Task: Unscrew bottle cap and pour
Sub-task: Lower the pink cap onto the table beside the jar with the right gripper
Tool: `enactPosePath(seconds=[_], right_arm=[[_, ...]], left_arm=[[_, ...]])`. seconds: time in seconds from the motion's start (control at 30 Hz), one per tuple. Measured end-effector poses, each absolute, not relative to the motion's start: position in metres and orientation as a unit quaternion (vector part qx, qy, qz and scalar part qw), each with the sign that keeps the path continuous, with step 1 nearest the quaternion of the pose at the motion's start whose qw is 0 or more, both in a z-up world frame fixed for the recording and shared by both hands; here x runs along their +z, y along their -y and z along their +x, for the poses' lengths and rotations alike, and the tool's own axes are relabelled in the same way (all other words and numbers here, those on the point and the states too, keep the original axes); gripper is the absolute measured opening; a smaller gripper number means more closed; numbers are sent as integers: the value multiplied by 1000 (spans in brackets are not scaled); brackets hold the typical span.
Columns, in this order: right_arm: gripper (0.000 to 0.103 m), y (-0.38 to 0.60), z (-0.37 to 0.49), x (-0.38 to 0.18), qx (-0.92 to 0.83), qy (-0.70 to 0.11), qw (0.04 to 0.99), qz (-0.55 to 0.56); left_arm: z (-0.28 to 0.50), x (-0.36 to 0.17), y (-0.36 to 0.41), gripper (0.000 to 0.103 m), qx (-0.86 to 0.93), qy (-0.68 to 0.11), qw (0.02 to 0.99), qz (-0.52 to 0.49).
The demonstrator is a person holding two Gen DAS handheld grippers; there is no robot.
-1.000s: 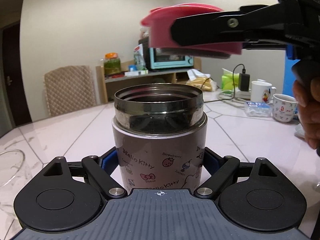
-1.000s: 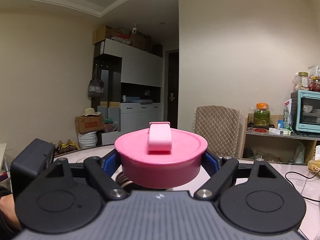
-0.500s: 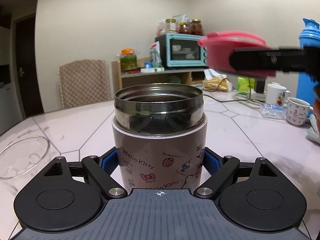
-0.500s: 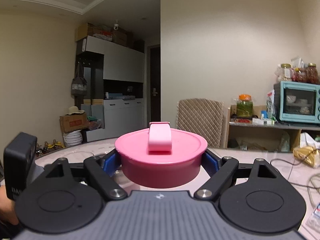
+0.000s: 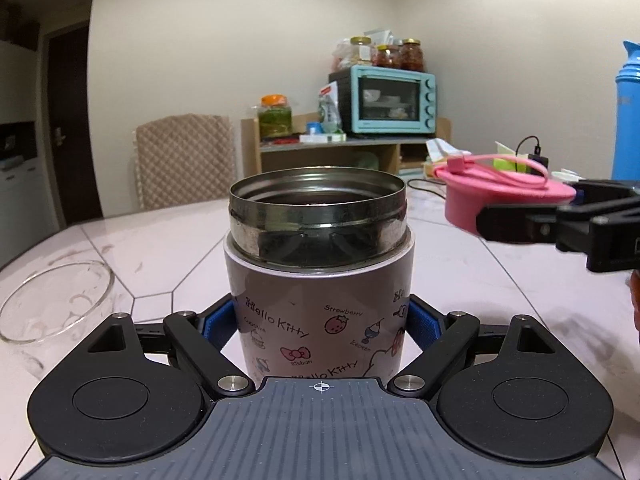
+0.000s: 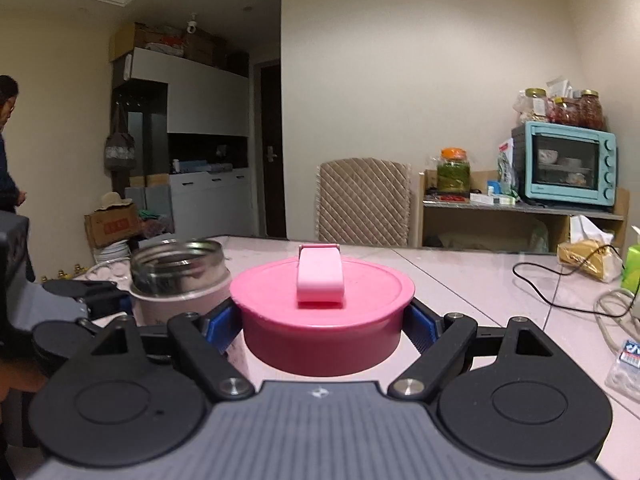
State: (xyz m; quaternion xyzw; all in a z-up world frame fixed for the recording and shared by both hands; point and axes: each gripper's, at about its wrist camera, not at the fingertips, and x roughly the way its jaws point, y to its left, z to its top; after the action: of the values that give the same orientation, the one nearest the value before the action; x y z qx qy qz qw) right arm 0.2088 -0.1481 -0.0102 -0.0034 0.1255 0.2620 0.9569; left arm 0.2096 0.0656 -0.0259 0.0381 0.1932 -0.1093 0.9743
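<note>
Two blue pads of the left gripper (image 5: 320,322) clamped the open steel-rimmed jar (image 5: 319,268), upright on the table (image 5: 460,280); a glass bowl (image 5: 54,300) lay left. From the right wrist, the right gripper (image 6: 322,326) was closed on the pink cap (image 6: 322,312), just right of the jar (image 6: 180,284).

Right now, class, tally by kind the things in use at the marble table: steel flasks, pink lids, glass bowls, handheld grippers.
Open steel Hello Kitty flask: 1
Round pink plastic lid: 1
Clear glass bowl: 1
Black two-finger grippers: 2, left gripper and right gripper
Total: 5
</note>
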Motion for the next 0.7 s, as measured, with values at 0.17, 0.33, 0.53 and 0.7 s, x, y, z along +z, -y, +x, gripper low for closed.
enactPosePath(seconds=[0.17, 0.33, 0.53, 0.7], right_arm=[[85, 148, 210, -16, 255, -138, 957, -1], [85, 150, 207, -20, 245, -149, 958, 2], [85, 150, 204, -25, 237, -160, 958, 6], [85, 149, 203, -28, 236, -165, 958, 7]], left_arm=[[210, -25, -67, 90, -104, -195, 975, 34], [209, -25, -66, 90, -100, -195, 975, 35], [208, -27, -65, 90, -95, -195, 976, 35], [208, -27, -64, 90, -91, -197, 976, 37]])
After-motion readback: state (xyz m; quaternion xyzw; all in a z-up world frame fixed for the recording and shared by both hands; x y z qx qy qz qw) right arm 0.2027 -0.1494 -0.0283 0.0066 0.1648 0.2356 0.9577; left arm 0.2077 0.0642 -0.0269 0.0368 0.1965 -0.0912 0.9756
